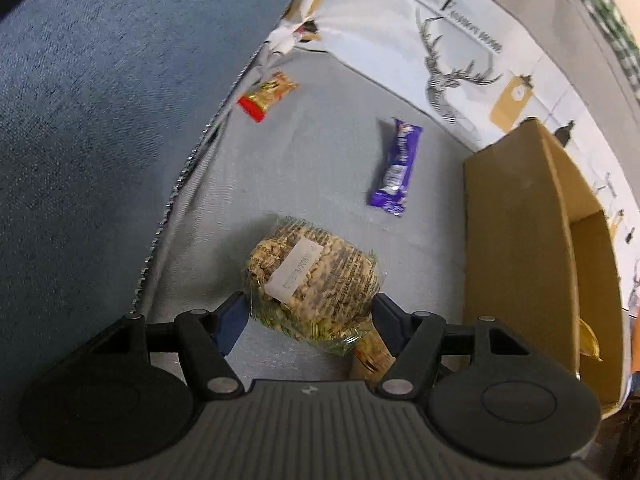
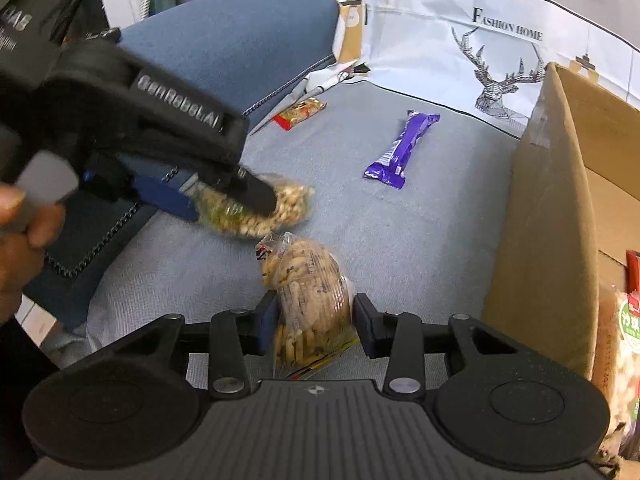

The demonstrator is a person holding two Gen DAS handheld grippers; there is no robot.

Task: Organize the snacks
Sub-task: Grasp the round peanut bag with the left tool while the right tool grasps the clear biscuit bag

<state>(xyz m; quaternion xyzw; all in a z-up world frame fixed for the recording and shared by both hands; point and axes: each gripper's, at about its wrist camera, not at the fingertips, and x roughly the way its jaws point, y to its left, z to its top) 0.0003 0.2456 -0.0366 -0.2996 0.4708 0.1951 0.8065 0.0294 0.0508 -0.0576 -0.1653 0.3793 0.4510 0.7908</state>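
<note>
On the cushion (image 2: 420,240), a cardboard box (image 2: 536,232) stands at the right; a wrapped bar (image 2: 400,148) lies left of it, a small packet (image 2: 300,113) farther left near the edge, and two nut bags (image 2: 312,300) nearest

Home living room, blue sofa (image 2: 224,36), "Fashion Home" cushion (image 2: 460,36)

A light grey fabric cushion surface (image 2: 420,240) carries everything. The open brown cardboard box (image 2: 536,216) stands on it at one side. Near the box lies a purple foil snack bar (image 2: 400,148); farther from the box, by the cushion's zipped edge, lies a small red-and-gold snack packet (image 2: 299,112)
</note>
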